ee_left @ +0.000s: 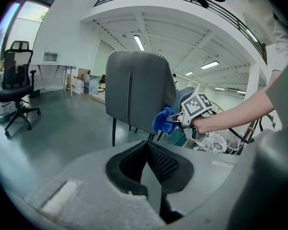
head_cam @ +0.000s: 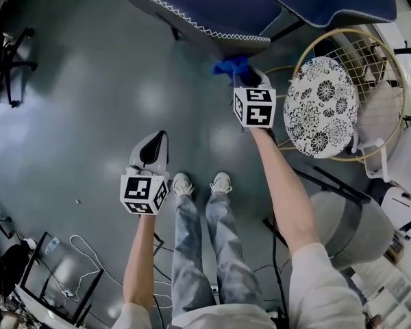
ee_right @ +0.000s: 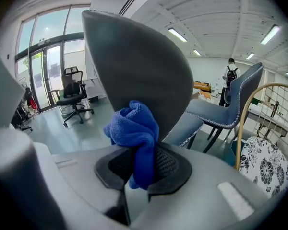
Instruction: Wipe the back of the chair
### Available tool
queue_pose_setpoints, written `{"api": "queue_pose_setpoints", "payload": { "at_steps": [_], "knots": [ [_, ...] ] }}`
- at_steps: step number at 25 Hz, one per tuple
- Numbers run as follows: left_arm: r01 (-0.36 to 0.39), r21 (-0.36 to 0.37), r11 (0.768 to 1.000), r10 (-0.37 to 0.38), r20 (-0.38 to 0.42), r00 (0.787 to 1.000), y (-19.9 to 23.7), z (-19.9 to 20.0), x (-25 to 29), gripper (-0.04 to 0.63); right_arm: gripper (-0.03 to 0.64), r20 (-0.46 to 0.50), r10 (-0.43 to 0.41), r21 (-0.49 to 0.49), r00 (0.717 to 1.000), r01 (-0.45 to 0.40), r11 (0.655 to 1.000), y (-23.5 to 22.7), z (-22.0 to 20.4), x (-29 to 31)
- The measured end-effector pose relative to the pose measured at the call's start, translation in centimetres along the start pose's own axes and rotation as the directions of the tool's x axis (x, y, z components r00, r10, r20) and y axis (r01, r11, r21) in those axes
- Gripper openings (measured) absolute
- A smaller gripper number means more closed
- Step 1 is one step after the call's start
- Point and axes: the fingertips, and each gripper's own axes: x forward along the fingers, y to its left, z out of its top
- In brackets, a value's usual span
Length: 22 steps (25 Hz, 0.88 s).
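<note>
A grey-backed chair with blue upholstery [head_cam: 198, 9] stands ahead of me. Its grey back [ee_left: 134, 90] fills the middle of the left gripper view and looms close in the right gripper view [ee_right: 139, 66]. My right gripper [head_cam: 243, 81] is shut on a bunched blue cloth [head_cam: 229, 67], and the cloth [ee_right: 134, 133] presses against the lower right edge of the chair back [ee_left: 164, 120]. My left gripper [head_cam: 151, 149] hangs lower and to the left, away from the chair, jaws shut with nothing between them [ee_left: 151, 164].
A second blue chair [head_cam: 329, 2] stands at the back right. A gold wire chair with a floral cushion [head_cam: 322, 108] is close on the right, a grey round stool [head_cam: 349, 228] below it. A black office chair [ee_left: 14, 90] stands far left. Cables [head_cam: 82, 266] lie on the floor.
</note>
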Motion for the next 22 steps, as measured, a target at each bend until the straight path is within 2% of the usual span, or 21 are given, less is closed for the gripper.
{"api": "queue_pose_setpoints", "payload": {
  "at_steps": [5,10,16,22],
  "knots": [
    [0.001,0.002,1.000,-0.001,0.003,1.000,-0.2,0.0,-0.7,0.002,0.064,0.016,0.005,-0.009,1.000,-0.004,1.000,0.4,0.3,-1.6],
    [0.001,0.009,1.000,-0.001,0.012,1.000,-0.4,0.5,-1.4,0.002,0.064,0.115,0.023,-0.022,0.993,-0.021,1.000,1.8,2.8,-5.4],
    [0.004,0.012,1.000,-0.005,0.021,1.000,-1.1,0.7,-2.0,0.002,0.064,0.293,0.059,-0.070,0.954,-0.040,0.997,4.2,9.8,-11.8],
    [0.011,0.011,1.000,-0.011,0.029,1.000,-2.0,1.3,-2.1,0.002,0.064,0.389,0.103,-0.126,0.915,-0.058,0.990,5.9,15.3,-15.4]
  ]
}}
